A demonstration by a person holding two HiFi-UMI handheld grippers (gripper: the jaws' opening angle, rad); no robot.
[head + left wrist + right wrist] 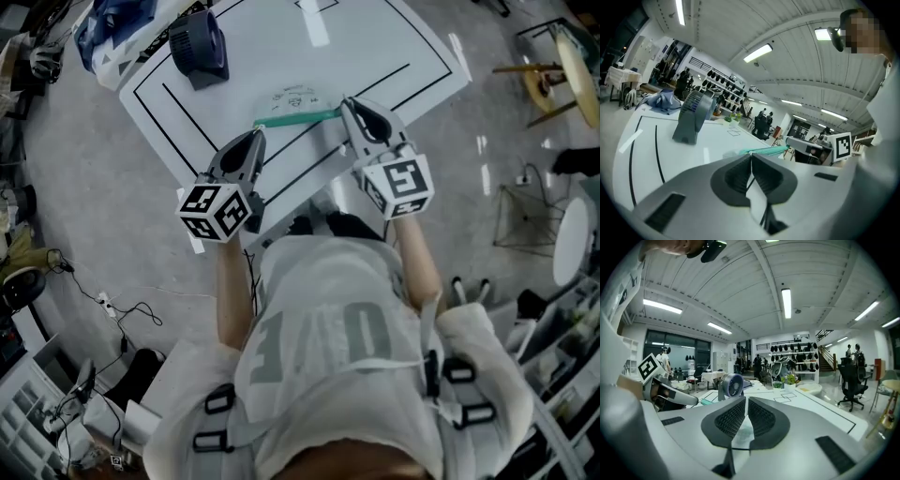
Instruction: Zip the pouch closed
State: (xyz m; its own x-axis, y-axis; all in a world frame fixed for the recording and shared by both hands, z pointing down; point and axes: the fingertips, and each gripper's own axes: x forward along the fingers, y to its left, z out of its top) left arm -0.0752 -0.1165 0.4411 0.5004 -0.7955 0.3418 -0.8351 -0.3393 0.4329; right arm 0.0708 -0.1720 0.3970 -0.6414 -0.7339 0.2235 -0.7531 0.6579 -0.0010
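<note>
I hold the left tongs [257,134] and right tongs [347,105] closed at either end of the green-zippered pouch [295,101] on the white tabletop [375,47], a fan [197,42] beyond.

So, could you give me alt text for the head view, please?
Seen from above, a person holds the left gripper and right gripper, fingers closed, at the ends of the green zip of a clear plastic pouch on a white black-lined table; a dark blue fan stands beyond.

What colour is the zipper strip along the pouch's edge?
Teal green zipper strip on the clear pouch; the head view shows it best.
</note>
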